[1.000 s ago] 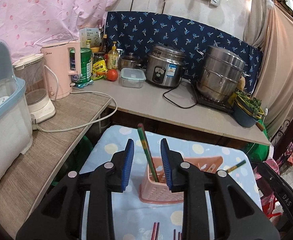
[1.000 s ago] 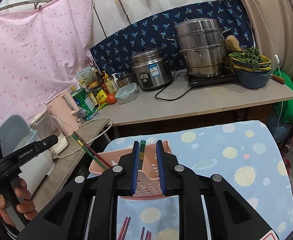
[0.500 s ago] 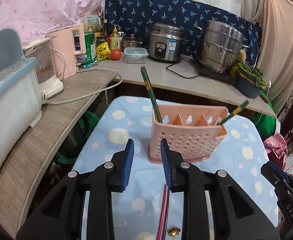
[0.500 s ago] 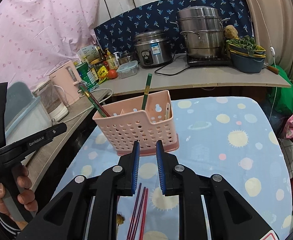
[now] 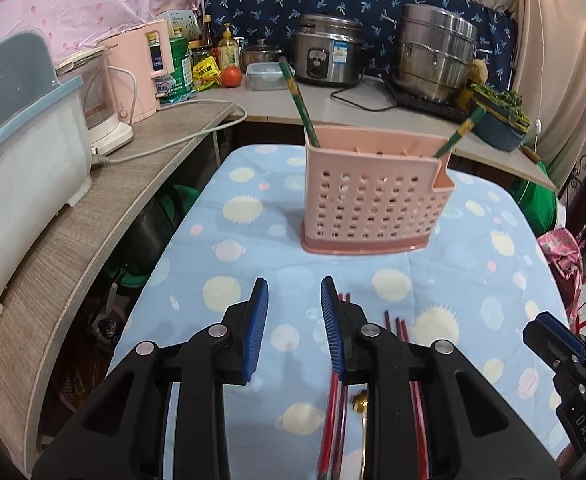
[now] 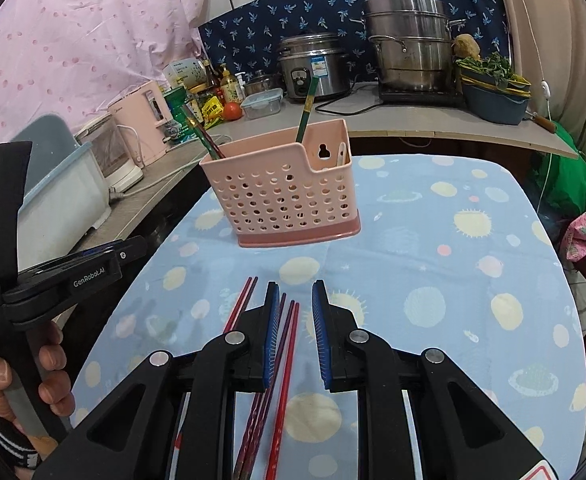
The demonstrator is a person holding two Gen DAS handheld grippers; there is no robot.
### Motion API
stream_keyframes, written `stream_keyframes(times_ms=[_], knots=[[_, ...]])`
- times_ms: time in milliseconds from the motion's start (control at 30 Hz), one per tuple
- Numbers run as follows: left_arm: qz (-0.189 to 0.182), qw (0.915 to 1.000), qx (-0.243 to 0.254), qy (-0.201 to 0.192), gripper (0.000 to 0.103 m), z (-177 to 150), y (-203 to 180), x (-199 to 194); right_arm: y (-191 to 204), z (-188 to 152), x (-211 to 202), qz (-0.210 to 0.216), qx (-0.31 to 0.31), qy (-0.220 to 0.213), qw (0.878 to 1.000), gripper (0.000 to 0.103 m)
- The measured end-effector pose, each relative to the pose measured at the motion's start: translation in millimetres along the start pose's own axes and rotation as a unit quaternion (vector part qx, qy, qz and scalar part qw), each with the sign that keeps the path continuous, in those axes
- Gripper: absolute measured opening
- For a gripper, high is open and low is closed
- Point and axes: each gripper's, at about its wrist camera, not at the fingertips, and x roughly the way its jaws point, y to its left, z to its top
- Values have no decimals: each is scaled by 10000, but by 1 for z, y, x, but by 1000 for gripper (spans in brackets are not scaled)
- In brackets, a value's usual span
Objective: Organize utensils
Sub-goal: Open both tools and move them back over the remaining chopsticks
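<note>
A pink perforated utensil holder (image 5: 369, 196) stands on the blue dotted tablecloth (image 5: 229, 280); it also shows in the right wrist view (image 6: 289, 196). Green chopsticks (image 5: 297, 100) lean out of its left end and another (image 5: 459, 130) out of its right end. Several red chopsticks (image 6: 285, 344) lie on the cloth in front of it, partly under both grippers. My left gripper (image 5: 293, 320) is open and empty above the cloth. My right gripper (image 6: 295, 324) is open and empty over the red chopsticks. A small gold-tipped utensil (image 5: 359, 400) lies among them.
A wooden side counter (image 5: 93, 216) on the left carries a white and blue bin (image 5: 21, 152) and a pink kettle (image 5: 141, 68). The back counter holds a rice cooker (image 5: 329, 52), steel steamer pots (image 5: 433, 56) and a bowl of greens (image 5: 497, 120).
Both grippers have pulled back from the holder and dropped lower over the cloth. The right gripper's jaws have opened wider. A green chopstick held by the right gripper a second ago now stands in the holder.
</note>
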Motion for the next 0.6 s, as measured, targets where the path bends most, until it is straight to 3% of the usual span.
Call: stream_keyframes(times_ms=[600], knots=[[-3, 9973, 28, 740, 26, -86, 10, 5, 8, -99, 3, 103, -32, 911, 9958, 18]])
